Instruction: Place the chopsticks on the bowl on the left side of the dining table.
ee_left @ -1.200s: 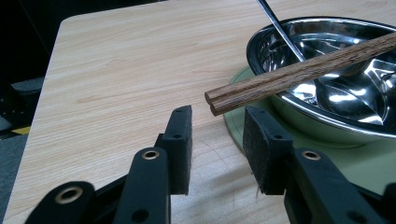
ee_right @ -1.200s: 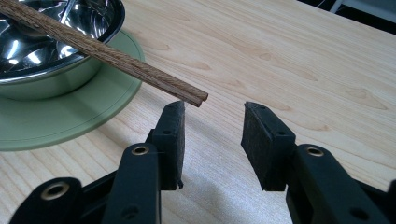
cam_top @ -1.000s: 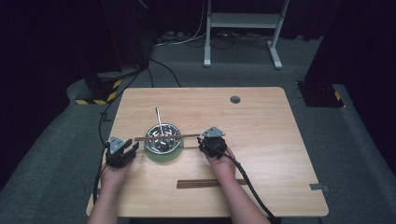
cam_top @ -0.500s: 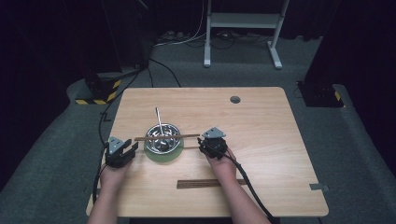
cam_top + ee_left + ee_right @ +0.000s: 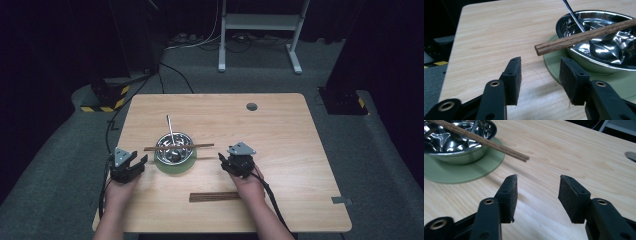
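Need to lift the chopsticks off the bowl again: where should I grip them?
Grip the chopsticks at an overhanging end, likely the right one, coming level from the right gripper. They lie across the bowl rim, with both ends free above the table.

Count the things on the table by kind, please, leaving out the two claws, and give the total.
Chopsticks: 2, lying as a pair across the bowl
Bowl: 1
Spoon: 1, standing in the bowl
Green plate: 1, under the bowl
Brown wooden strip: 1
Total: 6
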Motion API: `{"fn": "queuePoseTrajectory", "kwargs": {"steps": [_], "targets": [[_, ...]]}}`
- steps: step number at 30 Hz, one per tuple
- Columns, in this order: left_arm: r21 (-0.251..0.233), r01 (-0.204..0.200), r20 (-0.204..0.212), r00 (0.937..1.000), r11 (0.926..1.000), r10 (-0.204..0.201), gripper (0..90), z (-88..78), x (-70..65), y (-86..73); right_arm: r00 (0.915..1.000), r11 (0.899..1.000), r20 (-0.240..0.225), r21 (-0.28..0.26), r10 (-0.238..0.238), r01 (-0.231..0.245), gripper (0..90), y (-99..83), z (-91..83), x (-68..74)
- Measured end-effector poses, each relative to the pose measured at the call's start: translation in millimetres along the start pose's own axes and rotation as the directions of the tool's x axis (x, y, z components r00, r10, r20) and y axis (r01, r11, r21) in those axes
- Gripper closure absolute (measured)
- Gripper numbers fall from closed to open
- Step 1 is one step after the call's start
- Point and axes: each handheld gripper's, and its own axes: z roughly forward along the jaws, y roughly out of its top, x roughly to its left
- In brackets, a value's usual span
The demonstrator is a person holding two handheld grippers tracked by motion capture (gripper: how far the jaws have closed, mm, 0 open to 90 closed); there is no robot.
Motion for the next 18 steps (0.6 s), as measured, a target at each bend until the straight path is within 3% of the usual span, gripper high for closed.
{"fn": "queuePoseTrajectory", "kwargs": {"steps": [3, 6, 10, 11, 13, 14, 16, 18], "targets": [[0.010, -0.002, -0.016, 0.9999, 1.0000, 0.002, 49.5, -6.3, -5.1, 0.2, 0.9998, 1.000, 0.008, -0.009, 0.016, -0.016, 44.8, -11.5, -18.4, -11.4], [0.057, 0.007, 0.015, 0.9999, 0.9984, -0.008, 46.2, -9.8, -14.3, 2.2, 0.9983, 0.999, 0.026, -0.001, 0.053, -0.053, 41.0, -30.5, -44.1, -30.8], [0.071, 0.037, 0.042, 0.9983, 0.9968, -0.040, 45.5, -10.0, -22.5, 3.0, 0.9954, 0.997, 0.054, 0.019, 0.079, -0.080, 39.0, -50.9, -64.7, -53.6], [0.095, 0.023, 0.058, 0.9979, 0.9952, -0.029, 43.6, -10.5, -28.2, 2.0, 0.9923, 0.994, 0.079, 0.038, 0.095, -0.099, 38.5, -63.6, -75.6, -68.5], [0.122, 0.008, 0.069, 0.9974, 0.9925, -0.017, 42.5, -12.9, -33.6, -3.9, 0.9869, 0.990, 0.106, 0.054, 0.121, -0.127, 37.9, -75.6, -84.5, -82.8], [0.122, 0.008, 0.069, 0.9974, 0.9925, -0.017, 41.5, -12.9, -33.6, -3.9, 0.9869, 0.990, 0.106, 0.054, 0.121, -0.127, 37.9, -75.6, -84.5, -82.8], [0.162, 0.003, 0.086, 0.9961, 0.9867, -0.017, 39.1, -14.3, -39.6, -14.6, 0.9768, 0.982, 0.144, 0.078, 0.159, -0.171, 36.9, -92.1, -94.7, -102.4], [0.169, -0.007, 0.089, 0.9960, 0.9856, -0.008, 38.6, -14.7, -41.7, -17.9, 0.9722, 0.978, 0.156, 0.086, 0.175, -0.190, 36.5, -97.3, -96.5, -107.9]]}}
